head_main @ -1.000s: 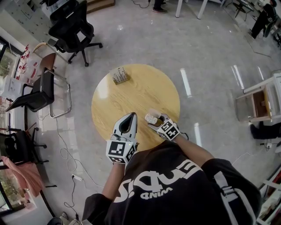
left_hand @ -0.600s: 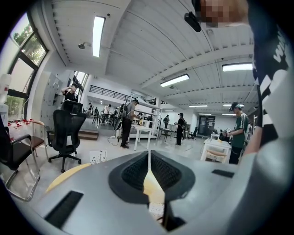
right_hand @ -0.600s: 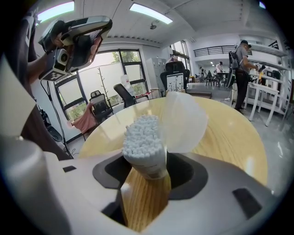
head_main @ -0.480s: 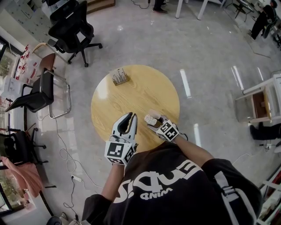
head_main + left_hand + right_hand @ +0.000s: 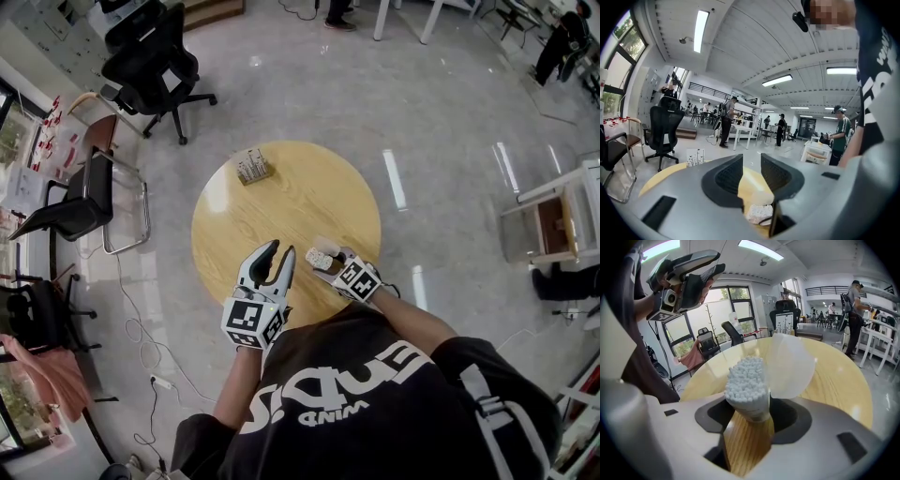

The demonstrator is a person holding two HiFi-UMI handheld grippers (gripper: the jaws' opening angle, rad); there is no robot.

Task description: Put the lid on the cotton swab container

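Observation:
A clear cotton swab container (image 5: 746, 390), packed with white swabs, sits tilted between my right gripper's (image 5: 747, 416) jaws, which press on its sides. Its translucent hinged lid (image 5: 790, 364) stands open to the right of the swabs. In the head view the container (image 5: 322, 256) is at the near edge of the round wooden table (image 5: 281, 197), in the right gripper (image 5: 330, 262). My left gripper (image 5: 270, 260) hovers just left of it, open with nothing between its fingers. The left gripper view looks past its own jaws (image 5: 751, 168) down onto the swabs (image 5: 759, 213).
A small printed box (image 5: 252, 165) stands at the table's far left edge. A black office chair (image 5: 155, 56) and a metal-framed chair (image 5: 89, 192) are on the floor to the left. Cables run along the floor by the table's left side.
The left gripper's jaw tips have spread apart and it has drifted slightly toward me. The right gripper stays at the container with little movement.

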